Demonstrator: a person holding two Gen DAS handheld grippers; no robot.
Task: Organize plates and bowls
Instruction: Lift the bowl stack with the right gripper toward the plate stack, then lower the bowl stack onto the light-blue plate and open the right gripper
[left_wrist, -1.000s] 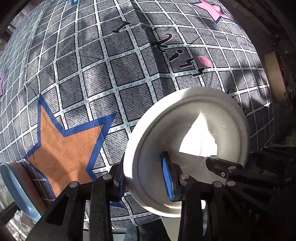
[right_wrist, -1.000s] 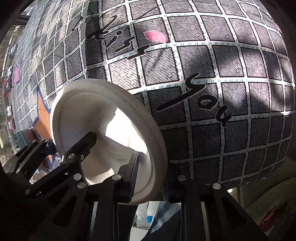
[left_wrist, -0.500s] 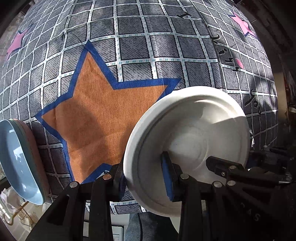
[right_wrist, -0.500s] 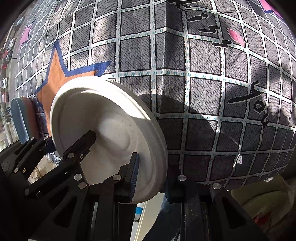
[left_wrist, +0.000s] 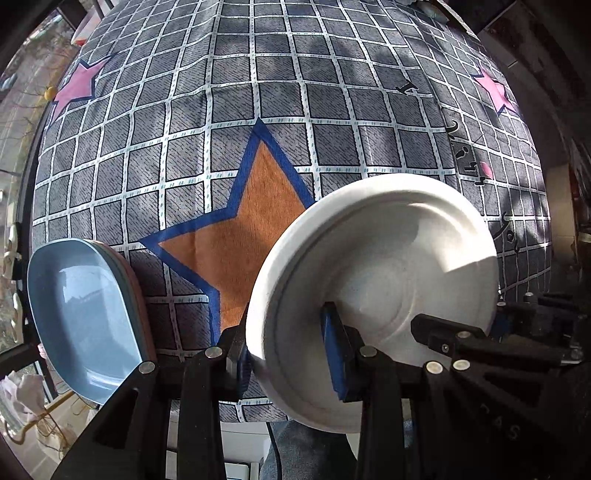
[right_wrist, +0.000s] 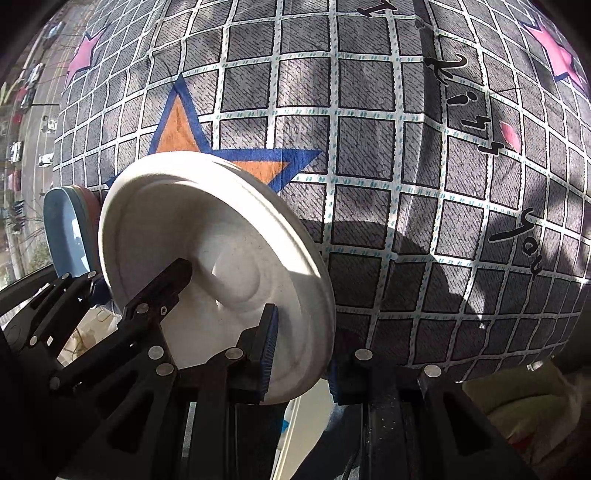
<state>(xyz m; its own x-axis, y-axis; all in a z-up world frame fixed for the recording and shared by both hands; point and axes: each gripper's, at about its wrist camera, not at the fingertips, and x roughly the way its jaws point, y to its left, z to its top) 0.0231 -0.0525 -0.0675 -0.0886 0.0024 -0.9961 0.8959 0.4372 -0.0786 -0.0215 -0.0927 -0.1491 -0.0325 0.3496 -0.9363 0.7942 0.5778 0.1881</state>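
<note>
A white round plate (left_wrist: 388, 280) is held above the table between both grippers. My left gripper (left_wrist: 291, 354) is shut on its left rim. My right gripper (right_wrist: 301, 354) is shut on its right rim; the plate (right_wrist: 207, 243) fills the lower left of the right wrist view. A blue oval dish (left_wrist: 81, 314) sits on top of a pinkish one at the table's near left edge, to the left of the held plate. It also shows in the right wrist view (right_wrist: 68, 229).
The table wears a grey checked cloth (left_wrist: 295, 92) with an orange star (left_wrist: 251, 221), pink stars and black script. A window with a street lies past the left edge. Dark furniture stands at the right.
Both grippers have carried the white plate leftward across the table. The orange star and the blue dish have come further into view.
</note>
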